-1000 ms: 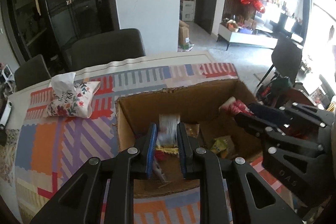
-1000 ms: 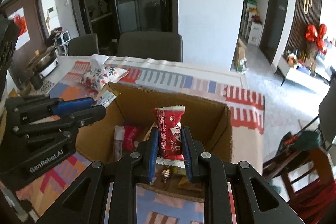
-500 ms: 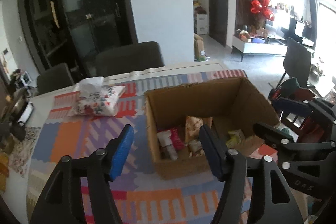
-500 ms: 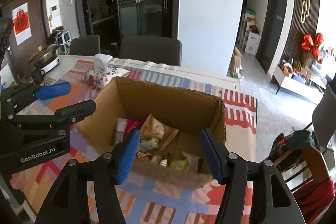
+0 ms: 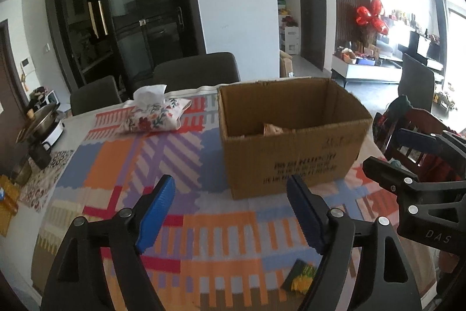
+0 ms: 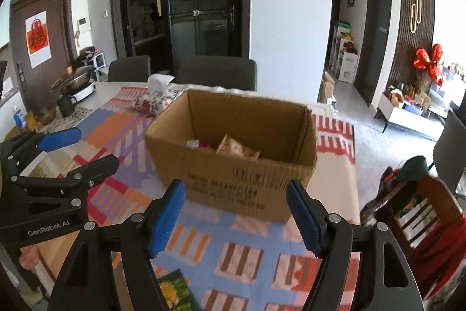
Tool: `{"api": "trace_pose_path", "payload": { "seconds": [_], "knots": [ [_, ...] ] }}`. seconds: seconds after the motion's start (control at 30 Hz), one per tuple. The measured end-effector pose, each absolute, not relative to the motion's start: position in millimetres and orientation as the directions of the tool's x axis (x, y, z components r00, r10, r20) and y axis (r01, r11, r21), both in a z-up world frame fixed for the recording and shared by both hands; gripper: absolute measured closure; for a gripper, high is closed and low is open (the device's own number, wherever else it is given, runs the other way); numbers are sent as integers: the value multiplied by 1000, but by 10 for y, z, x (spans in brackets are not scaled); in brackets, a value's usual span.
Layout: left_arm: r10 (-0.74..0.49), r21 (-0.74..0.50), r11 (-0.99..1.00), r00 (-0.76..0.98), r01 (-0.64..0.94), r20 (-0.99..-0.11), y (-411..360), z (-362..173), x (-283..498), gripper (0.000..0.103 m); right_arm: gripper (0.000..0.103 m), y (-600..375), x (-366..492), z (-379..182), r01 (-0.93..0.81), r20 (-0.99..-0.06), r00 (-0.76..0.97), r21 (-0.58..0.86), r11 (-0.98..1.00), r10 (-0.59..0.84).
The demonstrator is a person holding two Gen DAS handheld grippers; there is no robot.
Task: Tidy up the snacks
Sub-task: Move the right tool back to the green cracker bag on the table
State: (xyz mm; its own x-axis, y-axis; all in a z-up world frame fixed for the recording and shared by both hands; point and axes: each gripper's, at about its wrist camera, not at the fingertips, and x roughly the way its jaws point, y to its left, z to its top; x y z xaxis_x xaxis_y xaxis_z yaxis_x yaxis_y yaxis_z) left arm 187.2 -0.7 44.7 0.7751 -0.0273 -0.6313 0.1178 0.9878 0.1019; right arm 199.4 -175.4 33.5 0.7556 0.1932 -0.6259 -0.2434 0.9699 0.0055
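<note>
An open cardboard box (image 5: 291,153) stands on the patterned tablecloth (image 5: 116,159); it also shows in the right wrist view (image 6: 233,179). Snack packets (image 6: 236,149) lie inside it, mostly hidden by the near wall. A dark green and yellow snack packet (image 5: 300,276) lies on the cloth near me, also seen in the right wrist view (image 6: 174,292). My left gripper (image 5: 233,212) is open and empty, back from the box. My right gripper (image 6: 236,217) is open and empty, also back from the box.
A floral tissue pouch (image 5: 154,117) lies behind the box to the left. A pot (image 6: 74,82), a dark mug (image 6: 66,104) and a blue bottle (image 6: 19,118) stand at the far left. Dark chairs (image 5: 195,72) stand behind the table. A wooden chair (image 6: 419,212) stands at the right.
Both grippers opened and dropped their snack packets into the box. Then both pulled back and lower, away from the box.
</note>
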Motion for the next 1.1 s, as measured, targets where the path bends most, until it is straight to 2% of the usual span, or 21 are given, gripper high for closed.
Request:
{"api": "trace_pose_path", "payload": {
  "seconds": [0.33,0.67,1.1],
  "knots": [
    [14,108,991,757,74,-653,54,223,1428,16,31,-1674,1637,39,-300,-648,726,1,954,229],
    [46,131,989,681,73,-731,114,-239,1182,16,31,-1561,1473,-383,-363,-717,643,23,932,268],
    [46,103,992,563,69,-825,217,-744,1139,16,31,-1337,1444,-952,-447,-816,500,43,893,290]
  ]
}}
